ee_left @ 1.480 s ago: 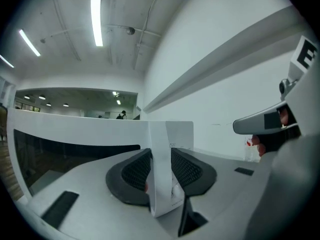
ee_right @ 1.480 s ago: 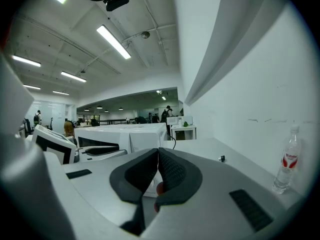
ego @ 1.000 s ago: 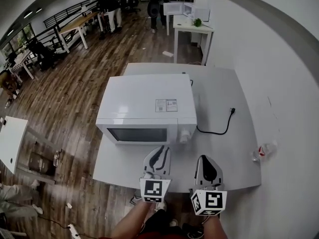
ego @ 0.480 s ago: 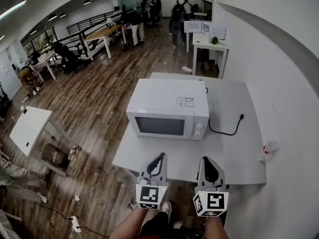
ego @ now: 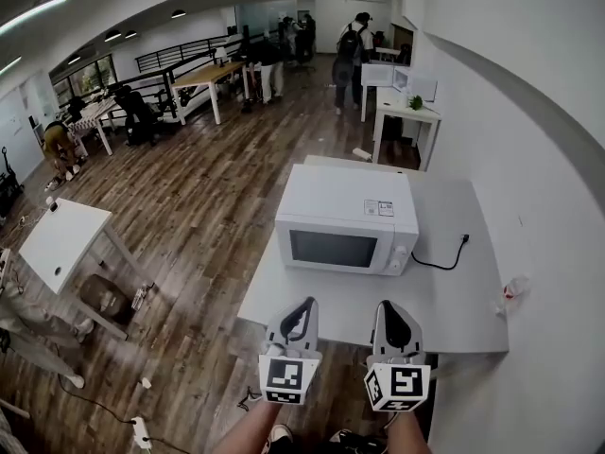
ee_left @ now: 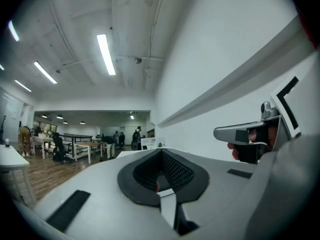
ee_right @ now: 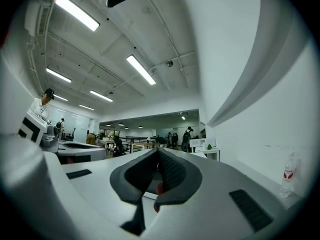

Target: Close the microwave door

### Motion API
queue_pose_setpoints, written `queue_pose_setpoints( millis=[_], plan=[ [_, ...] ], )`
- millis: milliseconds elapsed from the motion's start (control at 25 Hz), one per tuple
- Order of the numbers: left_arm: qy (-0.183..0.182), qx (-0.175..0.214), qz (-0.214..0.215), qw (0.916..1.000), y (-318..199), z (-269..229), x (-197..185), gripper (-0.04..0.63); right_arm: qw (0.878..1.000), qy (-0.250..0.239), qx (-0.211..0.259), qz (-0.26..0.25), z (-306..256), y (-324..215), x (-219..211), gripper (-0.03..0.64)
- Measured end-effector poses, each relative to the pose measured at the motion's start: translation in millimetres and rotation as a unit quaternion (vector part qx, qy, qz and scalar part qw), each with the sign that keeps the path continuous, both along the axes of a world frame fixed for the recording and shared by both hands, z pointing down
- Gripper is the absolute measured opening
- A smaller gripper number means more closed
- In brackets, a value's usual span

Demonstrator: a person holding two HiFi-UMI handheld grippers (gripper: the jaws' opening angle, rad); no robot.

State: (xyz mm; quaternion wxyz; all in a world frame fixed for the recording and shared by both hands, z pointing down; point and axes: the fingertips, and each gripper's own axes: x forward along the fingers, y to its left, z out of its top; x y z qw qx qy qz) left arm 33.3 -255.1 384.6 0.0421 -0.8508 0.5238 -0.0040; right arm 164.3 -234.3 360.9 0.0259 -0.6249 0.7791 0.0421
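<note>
The white table (ego: 454,310) stood against the wall, and the microwave (ego: 345,206) sat near its middle with its back toward the far end. Its door (ego: 331,249) faced me and looked flush with the front, with no gap along the edge that I could make out, so I judged the closing done.

Both of my tools hung in front of the microwave, well apart from the door and touching nothing. The left gripper (ego: 304,308) had its jaws pressed together on nothing, and the right gripper (ego: 391,310), just beside it, was likewise closed and empty.

A black cord (ego: 437,263) ran from behind the microwave's right side across the bare tabletop and ended in a loose plug (ego: 464,239). Further right of the microwave, against the wall, lay a small plastic bottle (ego: 511,288).

What worried me was the latch. From that far in front I could not tell whether it had caught, and a door only resting shut might swing back open. If I went in for another push with closed jaws, a hard or off-centre shove could slide the microwave back across the smooth table. A wide sweep to its right could drag the cord or knock the bottle.
</note>
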Motion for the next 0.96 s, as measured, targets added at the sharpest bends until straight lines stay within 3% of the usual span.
queue_pose_setpoints(
  millis=[440, 960],
  plan=[
    [0.011, 0.012, 0.014, 0.9998, 5, -7, -54, 0.026, 1.0, 0.019, 0.013, 0.005, -11, 2, -56, 0.028],
    [0.014, 0.02, 0.018, 0.9995, -1, -13, -52, 0.026, 0.999, 0.03, 0.021, 0.006, -20, -2, -61, 0.028]
  ],
)
